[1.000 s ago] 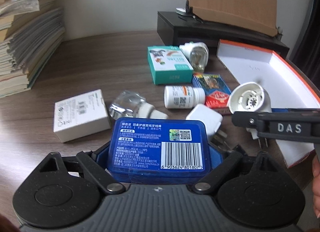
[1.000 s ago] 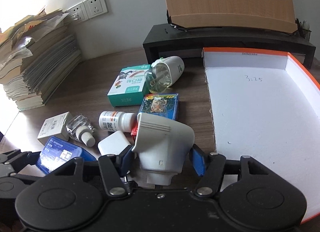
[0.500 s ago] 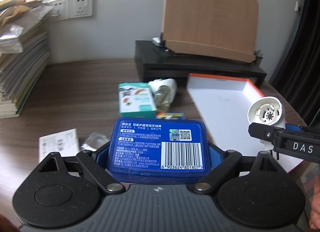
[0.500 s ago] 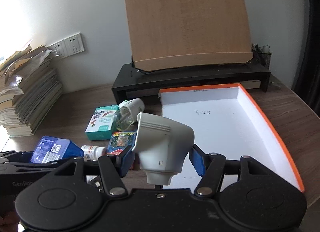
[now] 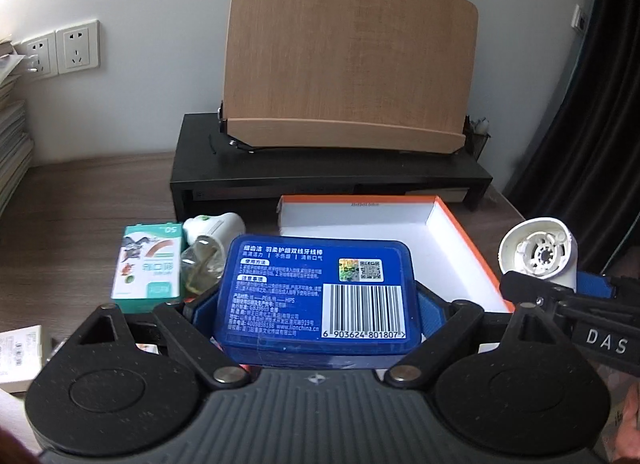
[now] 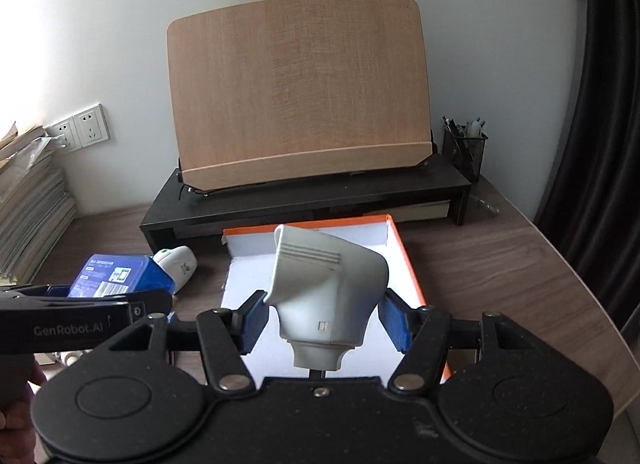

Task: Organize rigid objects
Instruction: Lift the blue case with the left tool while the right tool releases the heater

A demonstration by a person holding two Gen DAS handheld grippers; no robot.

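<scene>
My left gripper (image 5: pixel 316 300) is shut on a blue plastic floss-pick box (image 5: pixel 316 292) and holds it up in front of the white box lid with orange rim (image 5: pixel 452 224). My right gripper (image 6: pixel 324 316) is shut on a white plug-in device (image 6: pixel 326 296) and holds it above the same lid (image 6: pixel 404 256). The device (image 5: pixel 538 256) and the right gripper show at the right of the left wrist view. The blue box (image 6: pixel 116 276) and the left gripper show at the left of the right wrist view.
On the wooden desk left of the lid lie a green-white carton (image 5: pixel 148 268), a white vaporizer with a clear bottle (image 5: pixel 208 236) and a white box (image 5: pixel 20 356). A black riser (image 6: pixel 304 200) with a wooden book stand (image 6: pixel 300 104) stands behind; a pen cup (image 6: pixel 466 148) at its right; stacked papers (image 6: pixel 28 200) at left.
Both grippers have risen and tilted up with their objects and moved toward the white lid. The small items on the desk have dropped low or out of view.
</scene>
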